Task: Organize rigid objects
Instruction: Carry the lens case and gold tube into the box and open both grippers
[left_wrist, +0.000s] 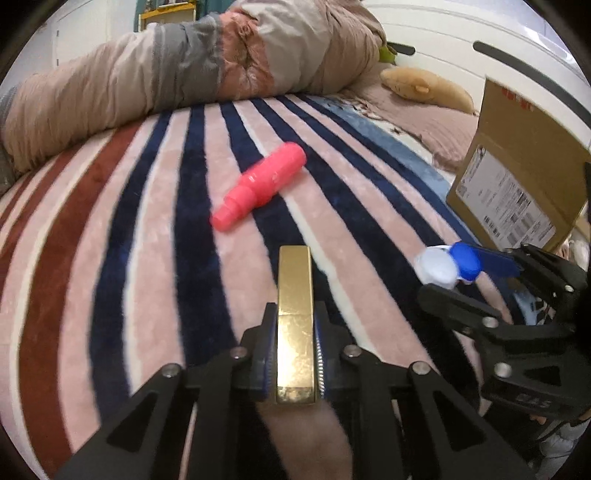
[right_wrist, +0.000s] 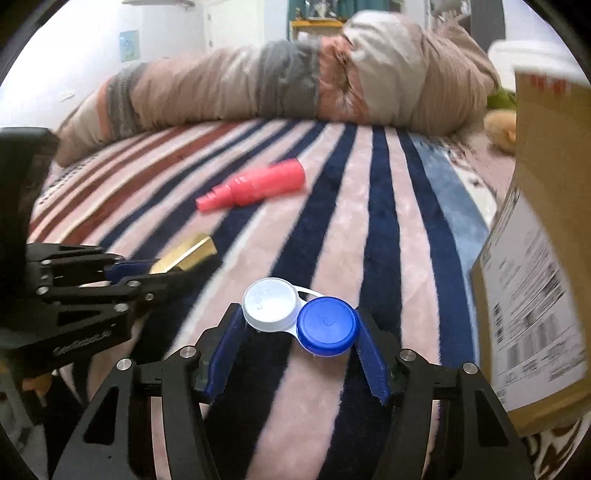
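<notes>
My left gripper (left_wrist: 294, 317) is shut on a gold rectangular bar (left_wrist: 294, 291), held above the striped blanket; the bar also shows in the right wrist view (right_wrist: 186, 254). My right gripper (right_wrist: 300, 325) is shut on a white and blue contact lens case (right_wrist: 301, 317), seen from the left wrist view too (left_wrist: 448, 265). A pink bottle-shaped object (left_wrist: 260, 186) lies on the blanket ahead of both grippers, also in the right wrist view (right_wrist: 255, 184).
An open cardboard box (left_wrist: 517, 177) with shipping labels stands at the right, close to the right gripper (right_wrist: 535, 258). A rolled quilt (left_wrist: 177, 77) lies across the back. A tan plush toy (left_wrist: 424, 86) rests at the back right.
</notes>
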